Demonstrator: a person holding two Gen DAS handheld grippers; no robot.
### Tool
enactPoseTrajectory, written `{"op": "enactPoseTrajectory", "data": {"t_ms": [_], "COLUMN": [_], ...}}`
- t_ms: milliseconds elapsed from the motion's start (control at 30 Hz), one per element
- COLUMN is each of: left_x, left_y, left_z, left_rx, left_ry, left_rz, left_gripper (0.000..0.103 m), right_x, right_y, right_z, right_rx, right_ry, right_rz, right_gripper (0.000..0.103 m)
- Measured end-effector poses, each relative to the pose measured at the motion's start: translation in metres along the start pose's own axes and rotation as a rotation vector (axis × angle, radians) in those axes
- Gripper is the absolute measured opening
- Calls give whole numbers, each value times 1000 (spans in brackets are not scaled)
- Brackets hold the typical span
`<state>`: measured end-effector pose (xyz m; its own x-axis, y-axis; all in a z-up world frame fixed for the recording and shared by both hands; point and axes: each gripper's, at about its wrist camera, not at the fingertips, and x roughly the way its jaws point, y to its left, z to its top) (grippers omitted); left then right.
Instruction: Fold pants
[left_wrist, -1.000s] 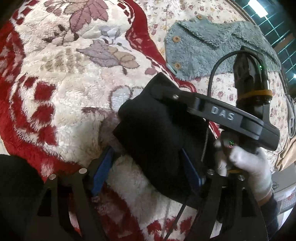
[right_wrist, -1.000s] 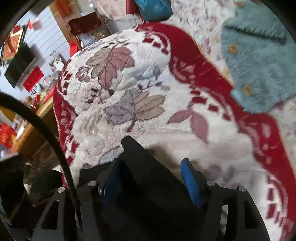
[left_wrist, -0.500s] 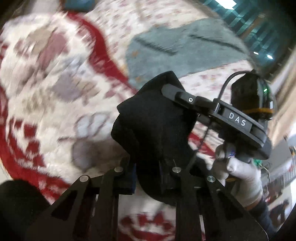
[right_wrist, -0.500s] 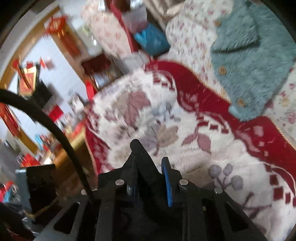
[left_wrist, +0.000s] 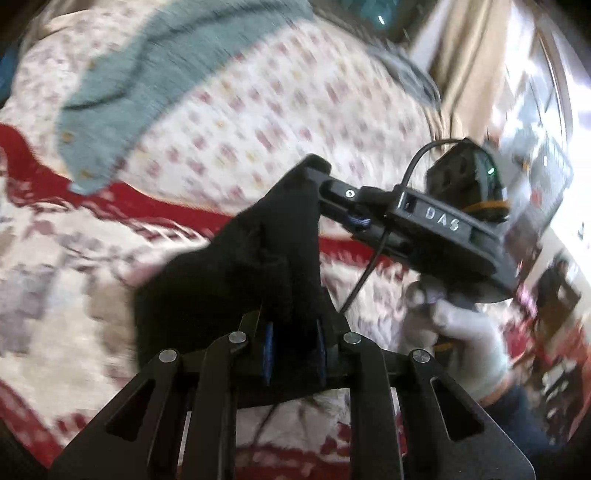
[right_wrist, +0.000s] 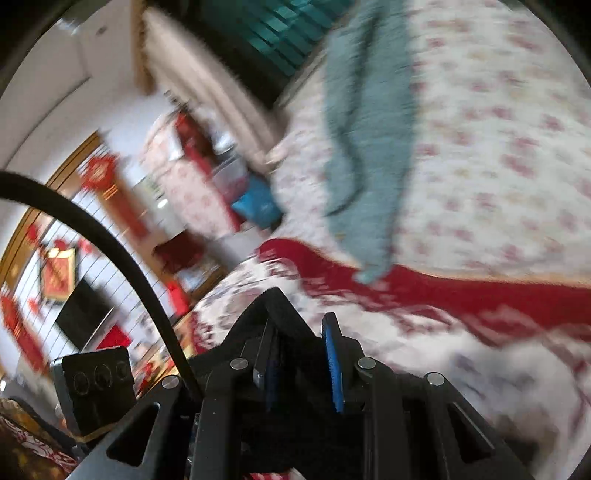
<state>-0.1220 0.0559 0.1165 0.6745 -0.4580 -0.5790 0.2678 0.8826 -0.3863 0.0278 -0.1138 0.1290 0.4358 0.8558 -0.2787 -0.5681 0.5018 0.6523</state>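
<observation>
Two views, both motion-blurred.
Left wrist, my left gripper (left_wrist: 293, 347): jaws narrow, pinched on the black pants (left_wrist: 236, 273), which bunch up toward 12 o'clock, lifted off the red-and-cream blanket (left_wrist: 51, 258).
Left wrist, my right gripper (left_wrist: 325, 195): at 2 o'clock, clamped on the same cloth; gloved hand (left_wrist: 458, 343) beneath.
Left wrist, teal garment (left_wrist: 122, 99): at 10 o'clock.
Right wrist, my right gripper (right_wrist: 301, 362): blue pads close together, black pants (right_wrist: 273, 314) caught between.
Right wrist, teal garment (right_wrist: 365, 147): at 12 o'clock on the floral cover (right_wrist: 498, 147).
</observation>
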Motion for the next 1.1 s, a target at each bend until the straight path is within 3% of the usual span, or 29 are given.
{"op": "enactPoseTrajectory", "data": {"t_ms": [67, 133, 200, 233, 300, 367, 400, 500, 567, 667, 800, 867, 933, 1000, 1100], "left_x": [40, 77, 78, 71, 58, 40, 30, 4, -6, -7, 9, 21, 34, 42, 45], "left_y": [-14, -19, -21, -21, -20, -18, -18, -14, -1, 25, 55, 66, 73, 75, 62], "left_z": [-15, -32, -38, -37, -30, -23, -20, -11, -6, 0, -3, -3, -8, -17, -15], "left_rx": [44, 44, 40, 35, 6, -34, -25, 37, 49, 59, 26, -8, -42, -69, -37], "left_ry": [74, 193, 193, 179, 186, 182, 166, 123, 99, 69, 89, 88, 124, 162, 132], "left_rz": [35, 57, 62, 51, -28, -118, -121, -80, -10, 132, 221, 270, 285, 265, 286], "left_gripper": [17, 17, 19, 22, 52, 57, 57, 57, 57, 57, 57, 57, 57, 57, 60], "right_x": [-20, -33, -50, -59, -81, -96, -100, -108, -103, -83, -42, -23, -7, -5, -22], "right_y": [-31, -67, -87, -89, -87, -84, -83, -73, -60, -48, -37, -38, -42, -41, -32], "right_z": [-14, -33, -49, -51, -55, -56, -55, -59, -65, -67, -66, -68, -73, -73, -63], "right_rx": [58, 155, 222, 231, 243, 261, 271, 290, 292, 267, 224, 201, 181, 135, 59], "right_ry": [-6, 29, 42, 23, -32, -63, -70, -80, -55, 2, 77, 106, 142, 121, 86], "right_rz": [-112, -290, -359, -362, -364, -369, -369, -312, -258, -236, -243, -247, -282, -296, -312], "right_gripper": [22, 29, 36, 40, 52, 55, 55, 56, 62, 66, 66, 60, 32, 21, 13]}}
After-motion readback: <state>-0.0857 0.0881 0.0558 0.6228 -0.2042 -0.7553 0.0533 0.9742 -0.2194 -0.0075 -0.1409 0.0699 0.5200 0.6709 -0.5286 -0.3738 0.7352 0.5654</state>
